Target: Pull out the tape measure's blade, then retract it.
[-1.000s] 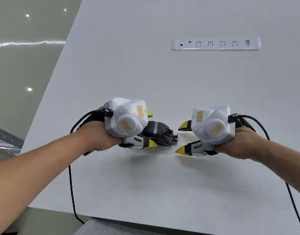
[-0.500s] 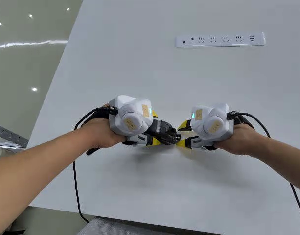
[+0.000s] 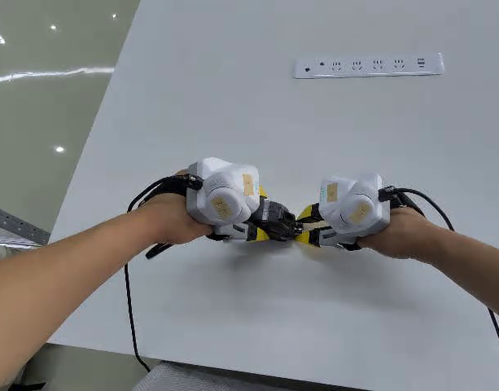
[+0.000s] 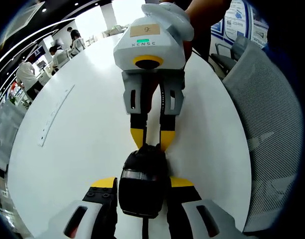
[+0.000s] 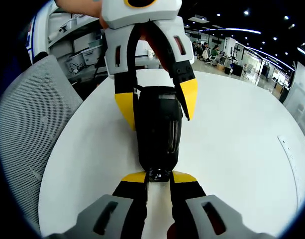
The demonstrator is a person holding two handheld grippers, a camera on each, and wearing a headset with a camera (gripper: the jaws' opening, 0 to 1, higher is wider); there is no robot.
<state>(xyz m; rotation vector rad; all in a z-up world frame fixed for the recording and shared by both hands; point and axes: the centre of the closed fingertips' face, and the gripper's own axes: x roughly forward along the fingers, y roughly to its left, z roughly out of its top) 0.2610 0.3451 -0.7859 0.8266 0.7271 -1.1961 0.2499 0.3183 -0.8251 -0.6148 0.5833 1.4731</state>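
A black tape measure [image 3: 275, 220] is held just above the white table [image 3: 233, 98], between the two grippers. My left gripper [image 3: 261, 218] is shut on its body, with a yellow-tipped finger on each side. In the left gripper view the tape measure [image 4: 142, 181] sits between my left gripper's [image 4: 143, 181] jaws. From the top of that view, the right gripper's yellow fingertips [image 4: 167, 140] meet its far end. In the right gripper view my right gripper [image 5: 158, 177] is closed on the small blade tip at the case's [image 5: 159, 129] near end. No length of blade shows between case and tip.
A white power strip [image 3: 369, 65] lies at the back of the table. The table's left edge [image 3: 86, 163] drops to a glossy floor. A grey mesh chair [image 4: 271, 124] stands behind the front edge. Cables trail from both grippers.
My right gripper, open and apart from the tape measure a second ago, has moved left and closed on its blade end. The left gripper has shifted slightly right with the case.
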